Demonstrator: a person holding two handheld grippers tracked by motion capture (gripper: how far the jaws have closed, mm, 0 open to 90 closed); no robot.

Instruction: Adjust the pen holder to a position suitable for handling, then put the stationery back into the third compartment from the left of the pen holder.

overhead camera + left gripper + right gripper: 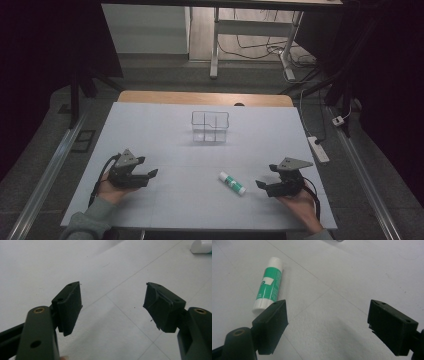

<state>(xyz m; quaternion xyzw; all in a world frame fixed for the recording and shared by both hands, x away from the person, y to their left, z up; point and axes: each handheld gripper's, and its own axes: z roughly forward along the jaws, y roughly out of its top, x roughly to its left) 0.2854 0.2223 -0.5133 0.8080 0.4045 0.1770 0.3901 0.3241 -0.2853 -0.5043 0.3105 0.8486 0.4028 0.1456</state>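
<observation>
High view: both grippers rest spread wide, holding nothing.
Glue stick (232, 183) lies low and right of middle, near the right gripper (263, 186); it is round (could roll away); left gripper (147, 168) waits, clear box (210, 126) sits above.

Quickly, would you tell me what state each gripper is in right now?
Left gripper: open, holding nothing.
Right gripper: open, holding nothing; glue stick lies beside it.

place: lab or test room | evidence: white-covered counter (150, 130) mid-frame; power strip (318, 148) and loose cables (260, 50) on grey floor, right and top; metal desk legs (215, 45) top centre; dark surroundings
</observation>
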